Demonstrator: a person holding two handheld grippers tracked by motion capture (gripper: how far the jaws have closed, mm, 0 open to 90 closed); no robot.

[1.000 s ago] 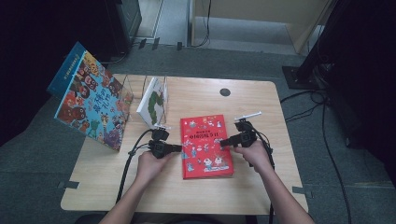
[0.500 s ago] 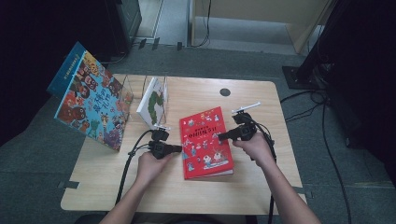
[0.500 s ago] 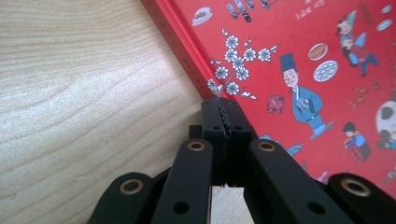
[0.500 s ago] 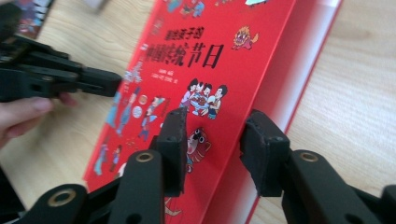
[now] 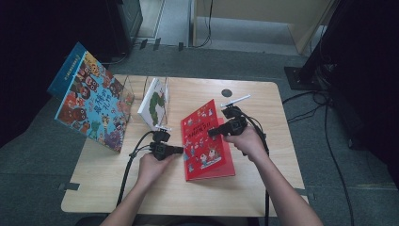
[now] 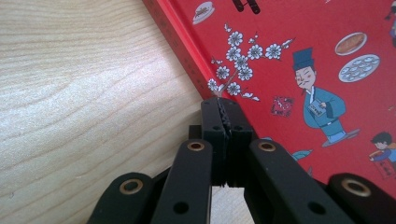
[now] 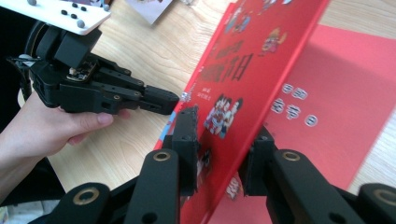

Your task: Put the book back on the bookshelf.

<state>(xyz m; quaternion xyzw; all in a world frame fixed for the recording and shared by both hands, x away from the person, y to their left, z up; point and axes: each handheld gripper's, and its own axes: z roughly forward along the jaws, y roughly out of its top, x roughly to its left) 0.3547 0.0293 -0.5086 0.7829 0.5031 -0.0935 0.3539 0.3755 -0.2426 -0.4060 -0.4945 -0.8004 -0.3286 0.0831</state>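
A red picture book (image 5: 209, 160) lies on the wooden table (image 5: 263, 108). Its front cover (image 5: 200, 123) stands lifted and tilted up towards the left. My right gripper (image 5: 212, 132) holds the free edge of that cover; in the right gripper view the cover (image 7: 252, 60) runs between the two jaws of the right gripper (image 7: 223, 135). These jaws have just been closing on the cover. My left gripper (image 5: 181, 150) is shut with nothing in it, its tips (image 6: 225, 109) at the spine edge of the red book (image 6: 299, 56). That left gripper (image 7: 169, 101) also appears in the right gripper view.
A large colourful book (image 5: 91, 103) leans at the table's left edge. A white book with a green caterpillar (image 5: 154, 101) stands in a clear rack behind the left hand. A dark round hole (image 5: 227, 92) sits at the back. Cables trail from both grippers.
My right gripper has risen and carried the book's cover from flat to tilted up. The left gripper has stayed at the spine.
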